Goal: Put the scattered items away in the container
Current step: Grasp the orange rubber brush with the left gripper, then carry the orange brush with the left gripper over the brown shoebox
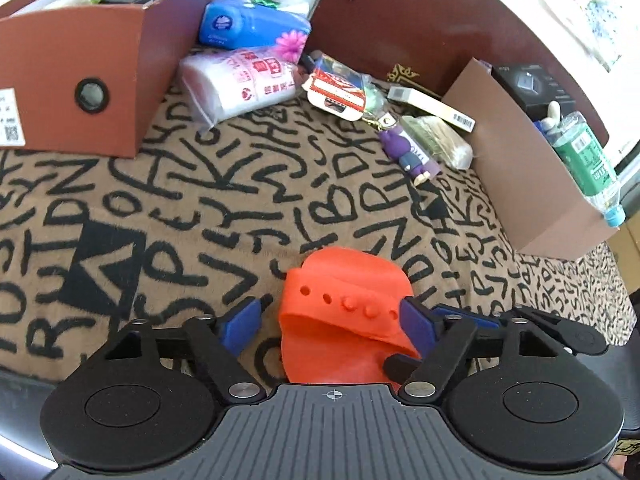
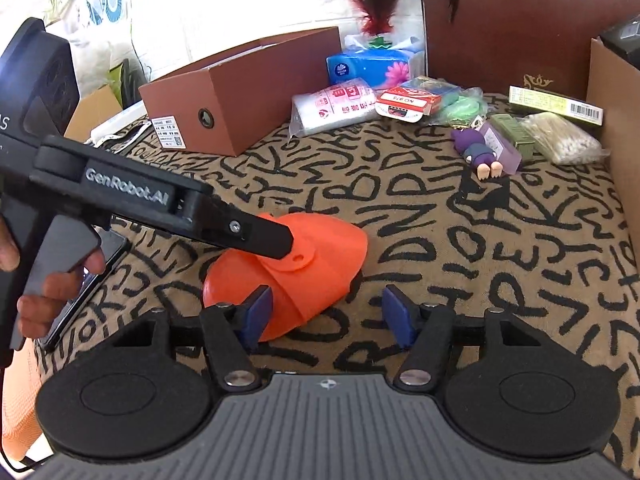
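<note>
An orange silicone glove (image 1: 344, 312) lies on the letter-patterned cloth. My left gripper (image 1: 334, 318) is open around it, blue pads on either side, not clamped. In the right wrist view the left gripper's finger lies over the orange glove (image 2: 320, 264). My right gripper (image 2: 328, 314) is open and empty just in front of the glove, its left pad touching the glove's edge. A brown shoebox (image 1: 72, 80) stands at the far left, also in the right wrist view (image 2: 240, 96). A cardboard box (image 1: 532, 184) holding a green bottle (image 1: 588, 160) stands at the right.
Along the back lie a blue tissue pack (image 1: 256, 28), a white plastic roll (image 1: 236, 80), a red-and-white packet (image 1: 340, 90), a purple toy figure (image 1: 408, 152), a cotton-swab bag (image 2: 560, 136) and a long flat box (image 2: 556, 106). A phone (image 2: 96, 276) lies at the left.
</note>
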Demonstrator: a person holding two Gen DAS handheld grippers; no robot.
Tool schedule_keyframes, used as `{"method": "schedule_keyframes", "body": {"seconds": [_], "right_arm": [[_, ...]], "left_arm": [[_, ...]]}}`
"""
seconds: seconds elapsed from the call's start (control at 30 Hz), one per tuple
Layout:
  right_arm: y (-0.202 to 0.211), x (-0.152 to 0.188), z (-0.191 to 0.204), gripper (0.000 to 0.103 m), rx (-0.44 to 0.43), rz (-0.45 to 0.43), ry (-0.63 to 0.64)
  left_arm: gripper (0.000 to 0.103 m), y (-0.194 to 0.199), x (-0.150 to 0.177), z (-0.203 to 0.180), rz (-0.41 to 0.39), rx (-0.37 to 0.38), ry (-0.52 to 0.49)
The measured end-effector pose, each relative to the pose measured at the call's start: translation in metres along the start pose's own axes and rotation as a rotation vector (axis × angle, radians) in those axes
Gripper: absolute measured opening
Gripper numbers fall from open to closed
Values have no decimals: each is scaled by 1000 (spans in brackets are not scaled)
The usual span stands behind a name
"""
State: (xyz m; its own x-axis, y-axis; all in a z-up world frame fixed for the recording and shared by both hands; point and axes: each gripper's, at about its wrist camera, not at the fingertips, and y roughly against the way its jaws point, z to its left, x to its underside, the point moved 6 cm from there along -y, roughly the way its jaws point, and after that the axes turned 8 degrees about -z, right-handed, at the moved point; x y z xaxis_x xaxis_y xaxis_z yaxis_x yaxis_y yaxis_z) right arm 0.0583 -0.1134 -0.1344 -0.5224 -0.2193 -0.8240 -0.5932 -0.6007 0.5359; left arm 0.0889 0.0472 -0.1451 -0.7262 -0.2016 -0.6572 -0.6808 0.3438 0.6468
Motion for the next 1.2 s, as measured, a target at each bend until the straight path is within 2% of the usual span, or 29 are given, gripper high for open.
{"method": "schedule_keyframes", "body": {"seconds": [0.07, 0.17, 0.27, 0.3, 0.37, 0.47, 0.6, 0.73, 0.93, 1.2], "right_arm": [[-3, -1, 1, 67, -5, -4, 6], [-6, -2, 2, 65, -11, -9, 3], [-8, -3, 3, 61, -22, -12, -2], [-8, -3, 4, 61, -21, -12, -1], [-9, -3, 4, 61, -20, -14, -1], [-11, -3, 4, 61, -12, -15, -12], [-9, -5, 5, 57, 1, -11, -16], [0, -6, 13, 57, 10, -18, 24], [16, -25, 26, 57, 4, -71, 63], [20, -87, 49, 57, -40, -179, 135]], "left_arm": [[74, -3, 0, -3, 16, 7, -13], [66, -3, 1, -8, 16, -25, -78], [66, -3, 2, -8, 14, -25, -83], [72, -3, 2, -8, 9, -18, -77], [74, -4, 3, -10, 7, -10, -78], [73, -4, 4, -14, 2, -26, -110], [65, 0, 4, -14, -3, -48, -107], [63, 11, 6, -13, -15, -44, -95], [63, 39, -5, -19, -92, -49, -84], [64, 88, -57, -16, -262, -88, -87]]}}
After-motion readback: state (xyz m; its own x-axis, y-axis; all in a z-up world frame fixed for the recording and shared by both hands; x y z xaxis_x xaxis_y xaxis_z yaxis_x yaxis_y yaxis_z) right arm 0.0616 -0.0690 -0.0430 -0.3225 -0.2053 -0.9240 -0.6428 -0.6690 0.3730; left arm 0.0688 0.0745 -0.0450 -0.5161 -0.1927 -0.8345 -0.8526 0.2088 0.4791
